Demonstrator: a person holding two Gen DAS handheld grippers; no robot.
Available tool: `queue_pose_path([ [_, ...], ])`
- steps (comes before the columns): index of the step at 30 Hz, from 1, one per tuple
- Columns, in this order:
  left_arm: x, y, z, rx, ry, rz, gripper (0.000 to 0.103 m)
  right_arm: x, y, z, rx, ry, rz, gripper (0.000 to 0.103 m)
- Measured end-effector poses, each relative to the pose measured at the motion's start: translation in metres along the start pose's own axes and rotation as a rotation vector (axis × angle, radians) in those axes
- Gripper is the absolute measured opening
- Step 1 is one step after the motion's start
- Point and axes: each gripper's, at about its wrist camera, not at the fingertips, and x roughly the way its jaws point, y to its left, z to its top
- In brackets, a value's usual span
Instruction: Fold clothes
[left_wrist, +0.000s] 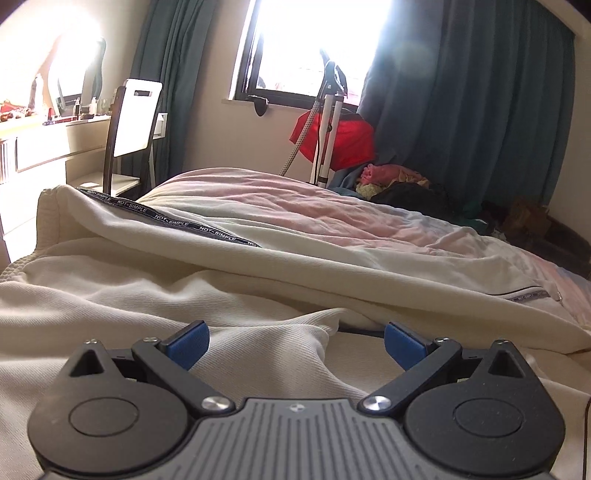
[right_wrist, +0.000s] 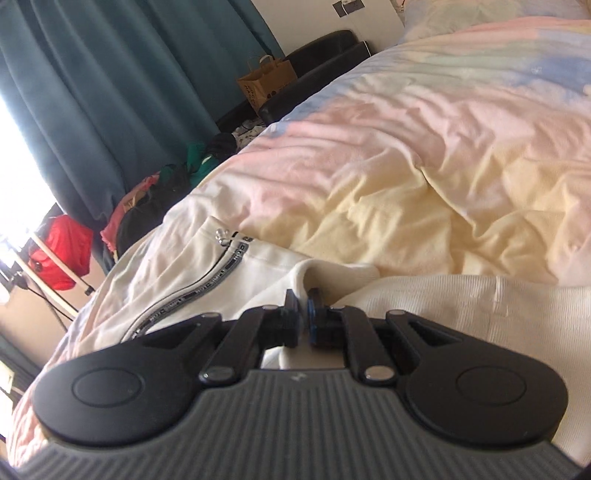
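A cream zip-up jacket (left_wrist: 147, 288) with black "NOT-SIMPLE" tape along its zip lies spread on the bed. My left gripper (left_wrist: 295, 343) is open, low over the jacket, with a raised fold of cream cloth between its blue pads (left_wrist: 188, 345). In the right wrist view the same jacket (right_wrist: 443, 306) lies in front, its zip (right_wrist: 207, 280) running to the left. My right gripper (right_wrist: 302, 314) is shut on a pinched fold of the jacket's cream cloth.
The bed has a rumpled pastel pink, yellow and blue duvet (right_wrist: 424, 147). A pile of clothes (left_wrist: 399, 181) and a garment steamer pole (left_wrist: 327, 122) stand by the teal curtains. A white chair (left_wrist: 135, 122) and desk are at left. A paper bag (right_wrist: 267, 83) sits by a dark bench.
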Motion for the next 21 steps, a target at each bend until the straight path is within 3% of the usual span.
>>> queue_pose_path([
  [9,-0.014,-0.026,-0.010,0.090,0.011,-0.050,0.102,0.001,0.016,0.021,-0.078,-0.002,0.008,0.008],
  [14,-0.019,-0.029,-0.012,0.100,0.008,-0.061,0.102,-0.027,0.029,0.044,-0.182,-0.085,0.054,0.007],
  [18,-0.019,-0.031,-0.013,0.103,0.017,-0.072,0.102,-0.037,0.012,0.038,-0.193,-0.028,0.035,0.008],
  [21,-0.023,-0.032,-0.014,0.113,0.013,-0.078,0.102,-0.056,0.004,0.024,-0.251,-0.080,-0.011,0.008],
])
